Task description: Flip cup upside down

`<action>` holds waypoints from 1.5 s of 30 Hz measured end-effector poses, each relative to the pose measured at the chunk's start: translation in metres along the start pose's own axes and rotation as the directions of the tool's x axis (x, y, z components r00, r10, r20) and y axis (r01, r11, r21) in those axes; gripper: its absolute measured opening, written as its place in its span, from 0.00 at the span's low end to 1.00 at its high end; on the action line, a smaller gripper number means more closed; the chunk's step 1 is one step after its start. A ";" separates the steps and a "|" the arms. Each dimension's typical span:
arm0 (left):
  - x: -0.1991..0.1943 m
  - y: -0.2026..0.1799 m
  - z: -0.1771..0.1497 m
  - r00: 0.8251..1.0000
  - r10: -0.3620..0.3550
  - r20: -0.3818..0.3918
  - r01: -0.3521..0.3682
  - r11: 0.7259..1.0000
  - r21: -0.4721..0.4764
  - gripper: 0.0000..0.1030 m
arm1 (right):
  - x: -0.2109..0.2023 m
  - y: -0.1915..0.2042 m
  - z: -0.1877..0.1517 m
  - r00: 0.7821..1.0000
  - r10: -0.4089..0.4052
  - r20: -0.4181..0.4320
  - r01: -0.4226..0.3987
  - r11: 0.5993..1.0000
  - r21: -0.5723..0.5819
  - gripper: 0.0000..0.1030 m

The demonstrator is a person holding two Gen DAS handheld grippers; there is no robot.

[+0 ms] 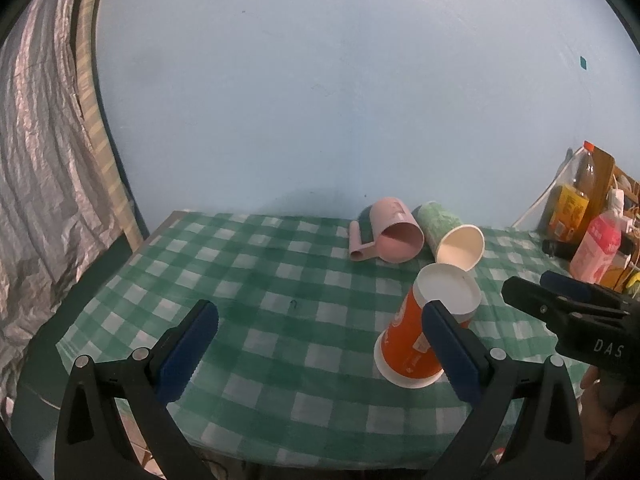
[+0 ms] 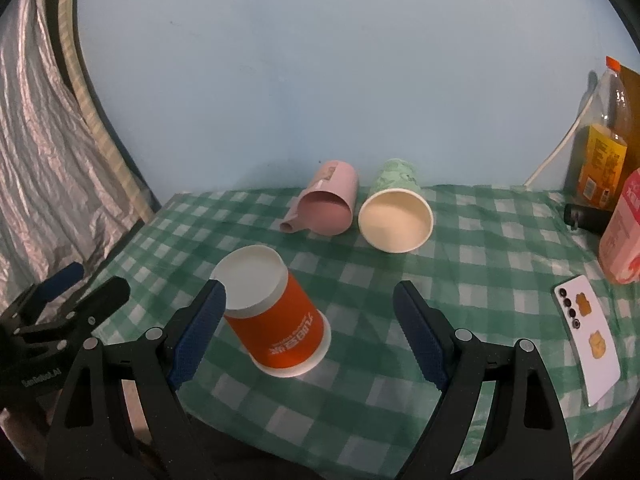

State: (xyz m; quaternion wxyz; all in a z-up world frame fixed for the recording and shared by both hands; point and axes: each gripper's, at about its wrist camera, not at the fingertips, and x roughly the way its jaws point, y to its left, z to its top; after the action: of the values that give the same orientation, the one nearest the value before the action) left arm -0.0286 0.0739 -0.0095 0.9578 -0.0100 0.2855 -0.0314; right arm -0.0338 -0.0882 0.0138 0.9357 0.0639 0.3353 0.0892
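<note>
Orange cup [image 2: 276,320] is standing mouth-down, tilted, on your checked surface [image 2: 480,240]. Your left claw [image 1: 320,344] and right claw [image 2: 310,334] are both gaping wide, the right's finger [image 2: 196,332] hiding its side.

Partly hidden: lower right flank of the orange cup [image 1: 404,344] behind a blue pad of the left gripper [image 1: 320,354]. Cut off at the right edge of the right wrist view: pink bottle [image 2: 622,232]. Too blurred to read: print on the yellow bottle label [image 2: 602,170]. Concealed under checked cloth: the table [image 2: 500,240].
</note>
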 end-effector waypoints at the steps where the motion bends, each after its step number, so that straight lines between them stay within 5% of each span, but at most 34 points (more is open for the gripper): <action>1: 0.000 0.000 0.000 1.000 0.000 0.000 0.000 1.000 0.002 1.00 | 0.000 0.000 0.000 1.000 0.002 0.000 -0.002 1.000 -0.002 0.83; 45: 0.001 0.011 -0.005 1.000 -0.003 -0.031 0.003 1.000 -0.018 1.00 | 0.004 0.001 -0.004 1.000 0.007 -0.012 -0.007 1.000 0.000 0.83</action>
State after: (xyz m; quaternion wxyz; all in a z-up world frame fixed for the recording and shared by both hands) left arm -0.0301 0.0846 -0.0150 0.9530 -0.0187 0.3008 -0.0304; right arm -0.0335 -0.0865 0.0082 0.9333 0.0644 0.3408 0.0931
